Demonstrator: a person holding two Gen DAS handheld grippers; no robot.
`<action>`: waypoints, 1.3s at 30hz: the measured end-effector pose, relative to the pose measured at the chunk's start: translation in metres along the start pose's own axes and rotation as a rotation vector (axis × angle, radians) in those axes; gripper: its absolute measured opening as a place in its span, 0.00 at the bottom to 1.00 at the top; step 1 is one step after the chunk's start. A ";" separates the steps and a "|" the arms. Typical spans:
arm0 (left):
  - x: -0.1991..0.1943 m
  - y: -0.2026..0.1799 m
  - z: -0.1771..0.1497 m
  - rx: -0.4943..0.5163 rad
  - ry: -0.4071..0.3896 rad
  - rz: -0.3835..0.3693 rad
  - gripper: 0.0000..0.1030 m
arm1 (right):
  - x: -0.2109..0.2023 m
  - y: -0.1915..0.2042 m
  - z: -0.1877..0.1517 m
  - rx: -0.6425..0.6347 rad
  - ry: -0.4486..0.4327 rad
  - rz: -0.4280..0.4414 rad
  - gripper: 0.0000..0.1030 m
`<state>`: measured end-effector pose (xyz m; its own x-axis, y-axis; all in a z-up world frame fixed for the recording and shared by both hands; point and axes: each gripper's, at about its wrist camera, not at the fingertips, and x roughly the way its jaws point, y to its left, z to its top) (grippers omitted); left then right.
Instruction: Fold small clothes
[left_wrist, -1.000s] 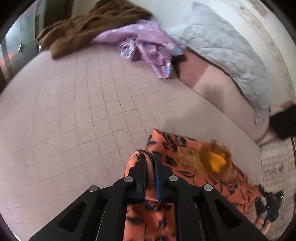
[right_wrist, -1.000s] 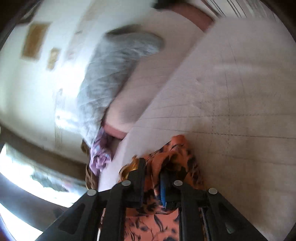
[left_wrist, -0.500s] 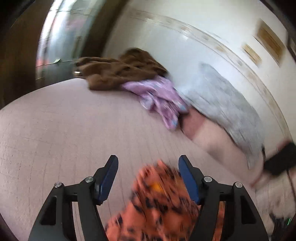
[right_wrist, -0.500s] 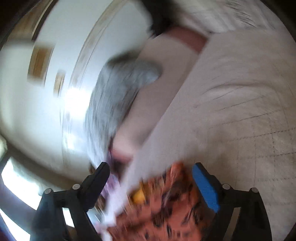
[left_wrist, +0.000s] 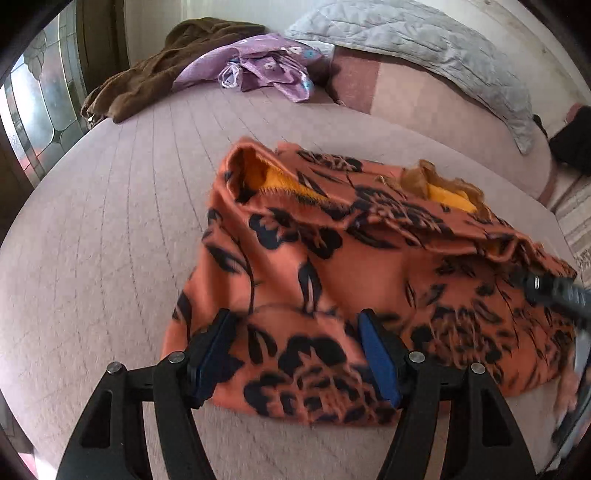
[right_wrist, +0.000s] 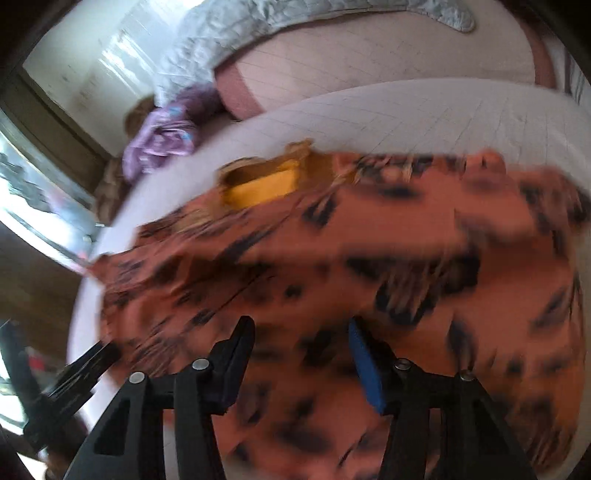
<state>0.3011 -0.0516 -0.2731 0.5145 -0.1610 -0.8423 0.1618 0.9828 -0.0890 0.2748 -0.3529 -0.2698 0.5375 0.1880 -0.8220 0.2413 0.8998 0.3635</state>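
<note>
One orange garment (left_wrist: 354, 266), one purple (left_wrist: 258, 66), one brown (left_wrist: 155, 74), one quilt (left_wrist: 424, 40).

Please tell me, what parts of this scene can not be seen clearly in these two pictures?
- Orange floral garment, right wrist view: motion blur smears its print and edges.
- Right gripper, left wrist view: blurred, cut by the frame edge.
- Brown garment, left wrist view: far, bunched; type unclear.
- Garment's near hem, left wrist view: partly behind left gripper.
</note>
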 end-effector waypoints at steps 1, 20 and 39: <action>0.000 -0.002 0.004 0.014 -0.011 0.008 0.68 | 0.006 -0.004 0.016 -0.005 -0.017 -0.034 0.54; 0.005 0.076 0.024 -0.251 0.044 0.124 0.68 | 0.040 0.076 0.026 -0.002 -0.010 0.231 0.55; 0.000 0.043 0.030 -0.116 -0.006 0.065 0.68 | 0.023 0.082 0.069 -0.023 -0.174 -0.037 0.55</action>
<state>0.3331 -0.0121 -0.2606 0.5261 -0.0967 -0.8449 0.0297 0.9950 -0.0954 0.3624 -0.3018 -0.2285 0.6611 0.0855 -0.7454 0.2458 0.9140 0.3228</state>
